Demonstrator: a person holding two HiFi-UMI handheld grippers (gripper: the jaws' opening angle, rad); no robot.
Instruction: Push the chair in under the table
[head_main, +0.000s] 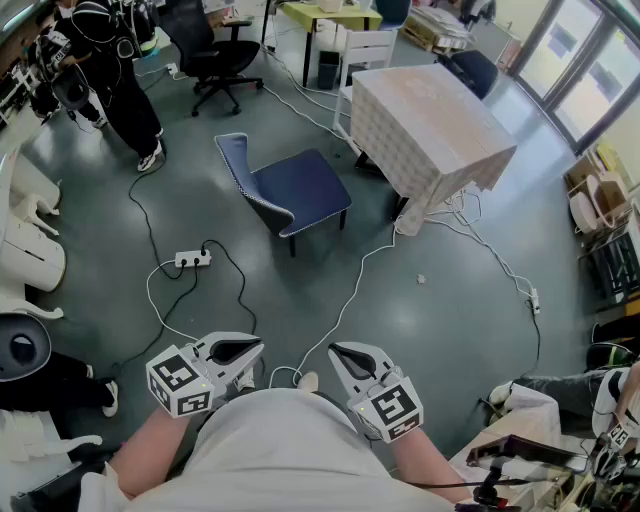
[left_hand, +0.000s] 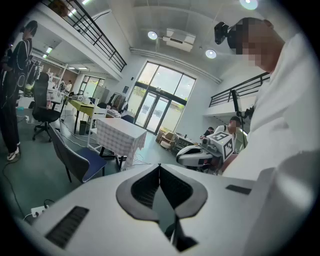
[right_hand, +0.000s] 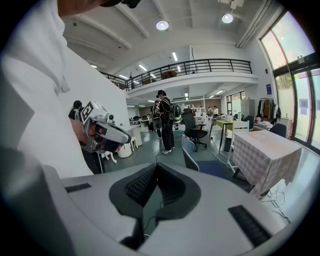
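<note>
A: Where does the chair (head_main: 295, 190) stand?
B: Out on the floor (head_main: 440, 330), near the left corner of the desk (head_main: 430, 130) but apart from it, with none of it under the top. Its seat is angled toward the desk and its back is on the side away from it.
A: What is it made of?
B: It has a blue padded seat, squarish with rounded corners. The back is a curved shell with a fine dotted pattern on its outer face. Thin dark legs show below.
A: And the desk?
B: It is rectangular and draped in a pale checked cloth that hangs down its sides in folds. Dark legs show beneath the hem.
A: The claws?
B: The left claw (head_main: 257, 346) and the right claw (head_main: 334, 350) are held low in front of the person's body, well short of the chair. Both are smooth white plastic with dark ribbed pads. On each, the jaws are pressed together with nothing between them.
A: Anything lying in the path?
B: A white cable (head_main: 350, 295) snakes over the smooth grey-green floor from near the claws to the foot of the desk. Left of it lies a white power strip (head_main: 193, 259) with a black cable (head_main: 238, 285) looping off it. Farther back are a black office chair (head_main: 215, 55) on castors, a white chair (head_main: 365, 50) behind the desk, and a person in black (head_main: 115, 70) standing at the left
</note>
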